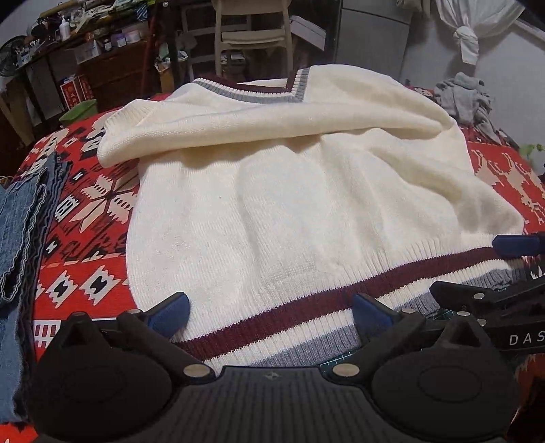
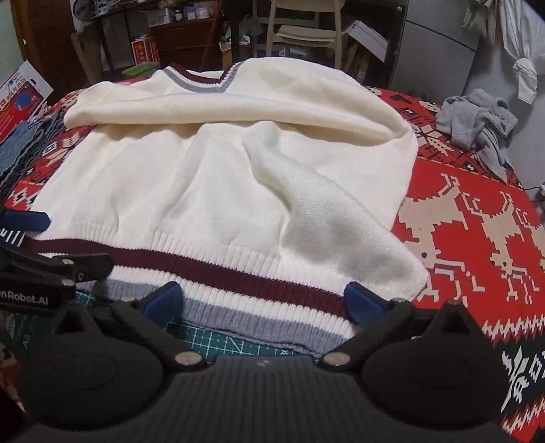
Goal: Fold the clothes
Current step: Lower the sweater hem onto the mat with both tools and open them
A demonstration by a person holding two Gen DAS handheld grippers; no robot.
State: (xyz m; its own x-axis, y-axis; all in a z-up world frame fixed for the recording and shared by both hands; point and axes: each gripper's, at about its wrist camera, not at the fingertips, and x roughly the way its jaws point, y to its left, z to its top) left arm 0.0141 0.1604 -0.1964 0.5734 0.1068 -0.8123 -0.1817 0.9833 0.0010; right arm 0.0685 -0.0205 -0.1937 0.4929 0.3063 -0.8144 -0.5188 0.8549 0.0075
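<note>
Left gripper (image 1: 270, 313): blue-padded jaws spread wide, nothing clamped, poised over the near hem of the sweater (image 1: 289, 191).
Right gripper (image 2: 264, 301): jaws likewise spread wide, empty, over the same striped hem, beside the left gripper.
Sweater: cream knit, maroon and grey bands at hem and V-neck; lies flat on the red patterned blanket (image 2: 477, 218), one sleeve folded across the chest, the other draped toward the hem.
Green cutting mat (image 2: 218, 340): shows just under the sweater's near hem.
Denim garment (image 1: 20, 218): left of the sweater.
Grey cloth (image 2: 483, 126): crumpled, right of the sweater, apart.
Pale wooden chair (image 1: 253, 30): beyond the sweater's collar.
</note>
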